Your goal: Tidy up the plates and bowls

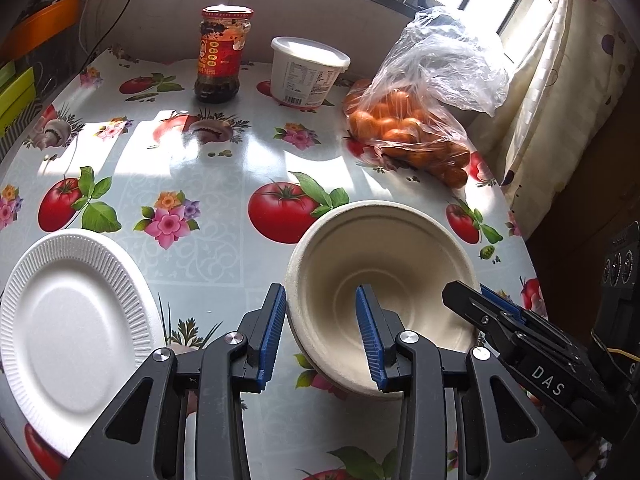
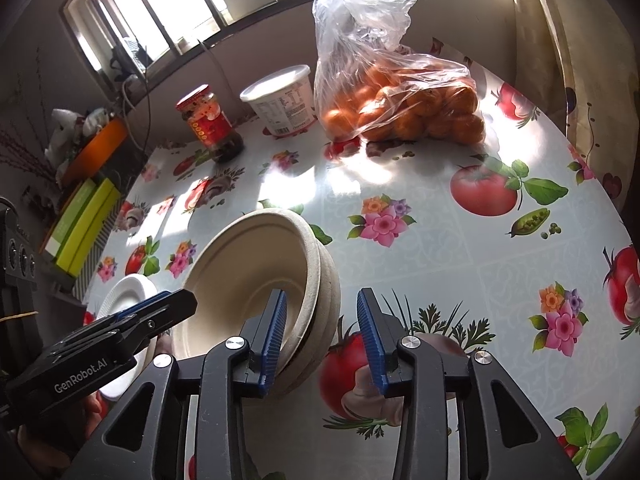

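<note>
A stack of beige paper bowls (image 1: 384,264) sits tilted on the tomato-print table; it also shows in the right wrist view (image 2: 256,276). My left gripper (image 1: 322,336) is open, its jaws straddling the stack's left rim, one finger inside the top bowl. My right gripper (image 2: 322,338) is open, straddling the stack's right rim, left finger inside. It shows in the left wrist view (image 1: 472,300) at the bowls' right edge. A white foam plate (image 1: 72,320) lies left of the bowls; in the right wrist view the plate (image 2: 128,292) is partly hidden behind the left gripper (image 2: 168,308).
At the back stand a red-labelled sauce jar (image 1: 222,56), a white lidded tub (image 1: 306,72) and a plastic bag of oranges (image 1: 416,120). A curtain (image 1: 560,80) hangs beyond the table's right edge. Green boxes and an orange container (image 2: 88,216) sit off the left side.
</note>
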A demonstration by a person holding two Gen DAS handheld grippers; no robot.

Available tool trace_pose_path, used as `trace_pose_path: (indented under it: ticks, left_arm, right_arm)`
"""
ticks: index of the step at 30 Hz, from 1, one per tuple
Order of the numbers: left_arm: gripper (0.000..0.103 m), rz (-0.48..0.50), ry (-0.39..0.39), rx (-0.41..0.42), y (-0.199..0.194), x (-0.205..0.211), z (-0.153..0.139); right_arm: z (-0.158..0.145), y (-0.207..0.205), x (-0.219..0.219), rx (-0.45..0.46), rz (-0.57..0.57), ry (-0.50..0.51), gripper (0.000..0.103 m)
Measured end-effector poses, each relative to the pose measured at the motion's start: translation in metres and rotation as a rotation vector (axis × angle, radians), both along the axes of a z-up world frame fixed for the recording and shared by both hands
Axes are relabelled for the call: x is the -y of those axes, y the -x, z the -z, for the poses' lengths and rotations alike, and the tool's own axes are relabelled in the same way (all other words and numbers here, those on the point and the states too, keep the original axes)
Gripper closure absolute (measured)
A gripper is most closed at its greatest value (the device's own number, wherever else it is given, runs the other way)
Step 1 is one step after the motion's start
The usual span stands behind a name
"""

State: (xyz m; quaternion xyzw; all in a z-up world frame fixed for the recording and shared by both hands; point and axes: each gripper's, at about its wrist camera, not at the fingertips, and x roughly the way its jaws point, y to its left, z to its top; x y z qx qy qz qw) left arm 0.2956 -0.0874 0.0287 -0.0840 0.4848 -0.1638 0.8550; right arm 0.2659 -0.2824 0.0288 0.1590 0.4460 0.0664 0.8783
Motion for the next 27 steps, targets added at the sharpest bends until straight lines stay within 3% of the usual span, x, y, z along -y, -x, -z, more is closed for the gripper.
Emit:
trace_pose_path:
  ticks: [4,21,27]
  left_arm:
    - [0.058,-0.002,-0.008,0.004,0.002,0.0,0.001]
    - [0.052,-0.014,-0.061,0.101,0.021,-0.005,-0.007]
    - [0.051,-0.007,-0.091,0.159,0.032,-0.003,-0.011]
  right_arm:
    - [0.0,0.001,0.0,0.006,0.001,0.001,0.063]
    - [-0.001,0.015,0.005,0.034,0.038,0.016,0.056]
    - [-0.002,0.024,0.004,0.07,0.026,0.015,0.045]
